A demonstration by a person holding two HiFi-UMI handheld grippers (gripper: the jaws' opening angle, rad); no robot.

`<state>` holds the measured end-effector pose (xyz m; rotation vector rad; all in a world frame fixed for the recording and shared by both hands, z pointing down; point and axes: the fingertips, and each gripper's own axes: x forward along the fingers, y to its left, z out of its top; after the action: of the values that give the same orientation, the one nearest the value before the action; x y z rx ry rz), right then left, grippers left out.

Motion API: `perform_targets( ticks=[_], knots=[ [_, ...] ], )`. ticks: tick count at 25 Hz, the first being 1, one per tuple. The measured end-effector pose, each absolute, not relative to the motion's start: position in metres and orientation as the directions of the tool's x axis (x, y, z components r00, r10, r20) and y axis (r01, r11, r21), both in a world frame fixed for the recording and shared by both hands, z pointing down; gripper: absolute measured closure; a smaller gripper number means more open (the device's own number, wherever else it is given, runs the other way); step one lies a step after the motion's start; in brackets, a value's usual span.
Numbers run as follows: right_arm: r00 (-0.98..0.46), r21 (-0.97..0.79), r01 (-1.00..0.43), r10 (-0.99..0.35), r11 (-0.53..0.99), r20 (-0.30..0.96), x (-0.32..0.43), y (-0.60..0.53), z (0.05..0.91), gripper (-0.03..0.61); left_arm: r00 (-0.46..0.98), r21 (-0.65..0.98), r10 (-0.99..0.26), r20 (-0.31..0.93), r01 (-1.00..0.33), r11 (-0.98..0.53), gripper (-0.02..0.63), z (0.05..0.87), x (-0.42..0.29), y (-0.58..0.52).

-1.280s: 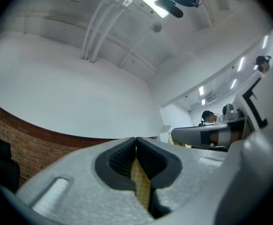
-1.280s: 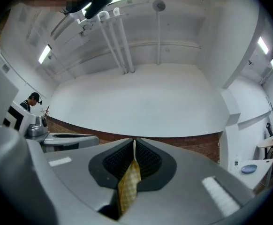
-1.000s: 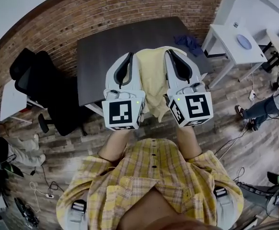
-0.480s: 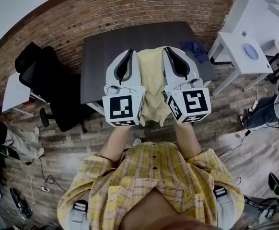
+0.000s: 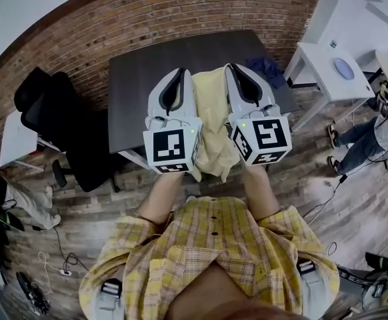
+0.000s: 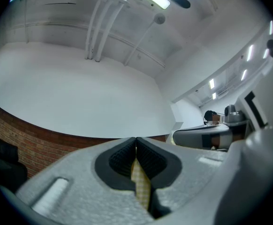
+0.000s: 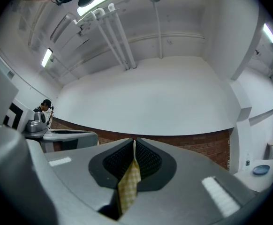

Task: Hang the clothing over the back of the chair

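Head view: left gripper point(image 5: 179, 76) and right gripper point(image 5: 233, 71) are held side by side, level, in front of the person. A yellow garment point(image 5: 214, 122) is stretched between them and sags in the gap, above the near edge of the dark table point(image 5: 141, 79). A blue cloth point(image 5: 265, 63) lies at the table's far right corner. A black chair point(image 5: 57, 122) stands off the table's left edge, well apart from the garment.

Left gripper view: jaws pressed together, a strip of checked yellow fabric point(image 6: 140, 187) pinched between them.

Right gripper view: jaws likewise closed on a fold of the fabric point(image 7: 128, 186). A brick wall point(image 7: 193, 146) is beyond.
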<state>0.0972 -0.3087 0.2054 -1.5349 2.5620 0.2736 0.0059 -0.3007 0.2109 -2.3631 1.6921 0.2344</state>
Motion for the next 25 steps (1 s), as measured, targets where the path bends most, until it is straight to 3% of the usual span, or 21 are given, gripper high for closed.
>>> perform_targets(
  ticks=[25],
  knots=[
    [-0.454,0.070,-0.891,-0.877,0.449,-0.155,0.090,-0.398,0.225,0.557,0.319,-0.051,-0.926,-0.202,-0.948,-0.315,0.607,0.233,0.002,-0.389]
  ],
)
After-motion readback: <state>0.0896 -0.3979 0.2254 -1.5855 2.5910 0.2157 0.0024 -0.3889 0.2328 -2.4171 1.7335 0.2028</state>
